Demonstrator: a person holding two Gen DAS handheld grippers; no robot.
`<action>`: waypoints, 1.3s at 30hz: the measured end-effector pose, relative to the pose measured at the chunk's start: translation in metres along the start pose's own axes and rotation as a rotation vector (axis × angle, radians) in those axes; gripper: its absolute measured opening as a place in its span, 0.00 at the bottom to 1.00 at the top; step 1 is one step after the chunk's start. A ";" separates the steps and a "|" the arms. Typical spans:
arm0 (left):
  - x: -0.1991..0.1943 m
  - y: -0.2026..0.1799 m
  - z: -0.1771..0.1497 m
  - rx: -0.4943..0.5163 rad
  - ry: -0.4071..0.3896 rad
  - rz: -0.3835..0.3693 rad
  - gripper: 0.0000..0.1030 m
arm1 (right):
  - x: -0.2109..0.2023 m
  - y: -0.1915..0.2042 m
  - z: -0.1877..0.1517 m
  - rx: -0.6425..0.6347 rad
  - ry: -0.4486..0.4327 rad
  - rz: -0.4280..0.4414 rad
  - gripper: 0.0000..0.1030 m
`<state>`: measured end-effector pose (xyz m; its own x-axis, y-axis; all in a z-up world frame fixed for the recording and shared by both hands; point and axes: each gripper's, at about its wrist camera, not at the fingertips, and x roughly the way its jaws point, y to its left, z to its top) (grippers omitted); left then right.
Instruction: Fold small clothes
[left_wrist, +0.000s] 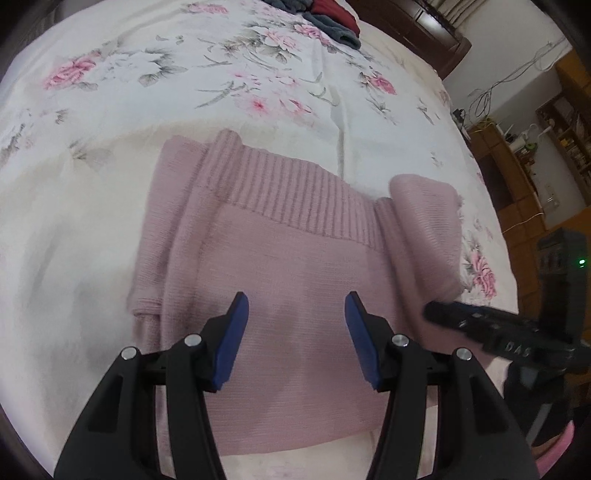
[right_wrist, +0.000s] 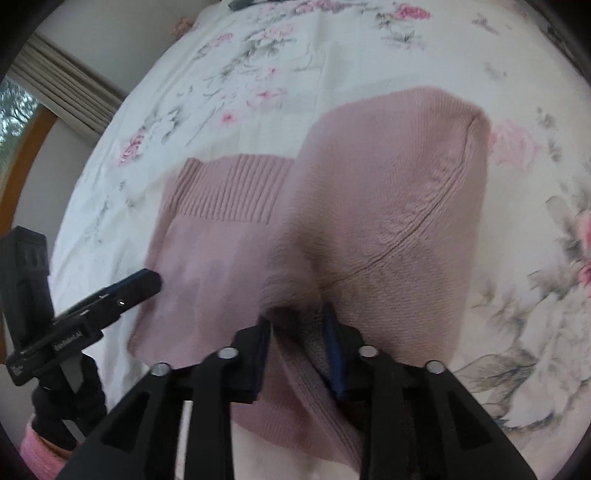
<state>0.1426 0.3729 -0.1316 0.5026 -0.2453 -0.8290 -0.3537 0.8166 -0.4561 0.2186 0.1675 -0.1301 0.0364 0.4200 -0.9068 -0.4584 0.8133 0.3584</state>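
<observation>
Your left claw (left_wrist: 296, 314) is black plastic with two blue pads and four shiny round screws. Your right claw (right_wrist: 297, 325) looks the same. A pink sleeve (right_wrist: 35, 445) peeks in at 8 o'clock.

Open floral bedspread (left_wrist: 110, 221) is seen bare to the left of and beyond the pink sweater (left_wrist: 280, 258); passage there is unobstructed. The far end of the bed is taken up by a pile of dark clothes (left_wrist: 325, 18). The sweater's right side is blocked by its raised fold (right_wrist: 399, 192), held up in the right gripper (right_wrist: 297, 332). The left gripper (left_wrist: 295, 336), jaws spread, hangs over flat knit.
</observation>
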 end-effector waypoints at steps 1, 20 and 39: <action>0.002 -0.003 0.000 -0.006 0.005 -0.014 0.52 | 0.002 -0.001 -0.001 0.010 0.006 0.019 0.39; 0.074 -0.072 0.011 -0.170 0.137 -0.281 0.56 | -0.088 -0.120 -0.032 0.260 -0.115 0.069 0.47; 0.086 -0.104 0.020 -0.200 0.079 -0.355 0.18 | -0.064 -0.157 -0.081 0.342 -0.075 0.097 0.47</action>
<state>0.2386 0.2776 -0.1495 0.5617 -0.5393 -0.6273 -0.3192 0.5583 -0.7658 0.2162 -0.0197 -0.1464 0.0779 0.5199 -0.8507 -0.1396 0.8505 0.5071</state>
